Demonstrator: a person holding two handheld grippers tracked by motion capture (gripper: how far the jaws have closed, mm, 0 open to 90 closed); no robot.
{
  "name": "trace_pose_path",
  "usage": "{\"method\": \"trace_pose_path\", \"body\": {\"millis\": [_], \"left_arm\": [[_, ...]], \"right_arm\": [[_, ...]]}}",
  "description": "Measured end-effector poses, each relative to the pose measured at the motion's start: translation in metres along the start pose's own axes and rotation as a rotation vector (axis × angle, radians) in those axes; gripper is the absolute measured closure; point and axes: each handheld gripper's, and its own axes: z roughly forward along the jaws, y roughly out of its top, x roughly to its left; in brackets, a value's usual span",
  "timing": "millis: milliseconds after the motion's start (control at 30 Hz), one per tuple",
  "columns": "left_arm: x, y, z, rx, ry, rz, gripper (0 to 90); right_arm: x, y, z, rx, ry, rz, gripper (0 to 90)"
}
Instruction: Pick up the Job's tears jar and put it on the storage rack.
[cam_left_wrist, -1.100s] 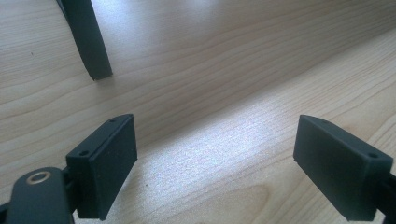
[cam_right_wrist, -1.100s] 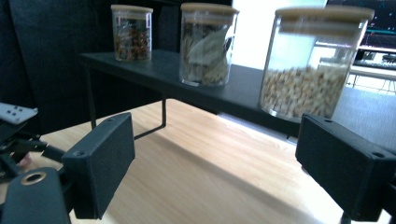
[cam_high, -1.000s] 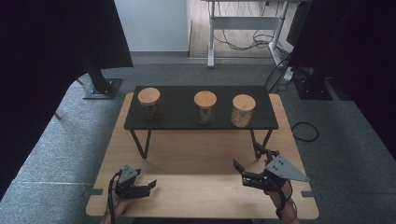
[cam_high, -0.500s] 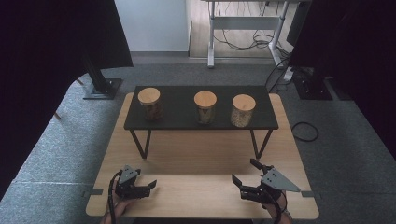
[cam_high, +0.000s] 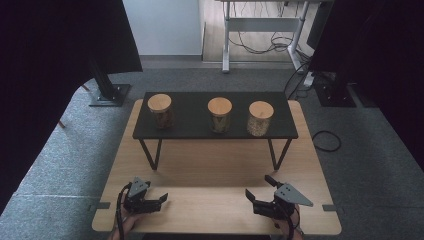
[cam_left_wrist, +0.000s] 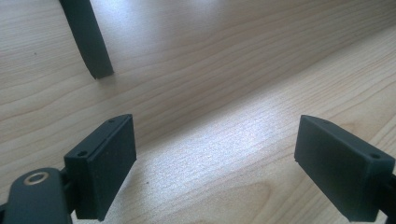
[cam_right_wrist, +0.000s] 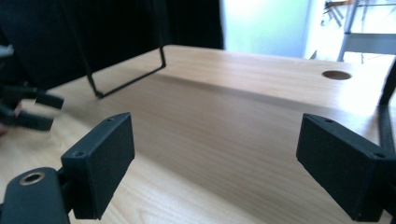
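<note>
Both grippers rest low on the wooden table (cam_high: 215, 165), in front of the black shelf (cam_high: 215, 127): left gripper (cam_high: 161, 200) and right gripper (cam_high: 260, 192), jaws spread wide, holding nothing. Three cork-lidded jars (cam_high: 220, 114) stand on the shelf.

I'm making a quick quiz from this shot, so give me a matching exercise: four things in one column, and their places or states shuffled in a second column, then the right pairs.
Things:
1. left gripper
2. right gripper
3. middle jar
4. black shelf

Places or states:
A. stands on the wooden table on thin legs
B. between two other cork-lidded jars on the shelf
C. open, low at the table's near left
D. open, low at the table's near right

Pairs: 1-C, 2-D, 3-B, 4-A
</note>
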Motion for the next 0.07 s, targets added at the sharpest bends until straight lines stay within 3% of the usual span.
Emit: {"method": "trace_pose_path", "body": {"millis": [67], "left_arm": [[-0.0004, 0.0001, 0.0002, 0.003, 0.006, 0.002, 12.2]], "right_arm": [[-0.0023, 0.0006, -0.0021, -0.016, -0.002, 0.020, 10.9]]}}
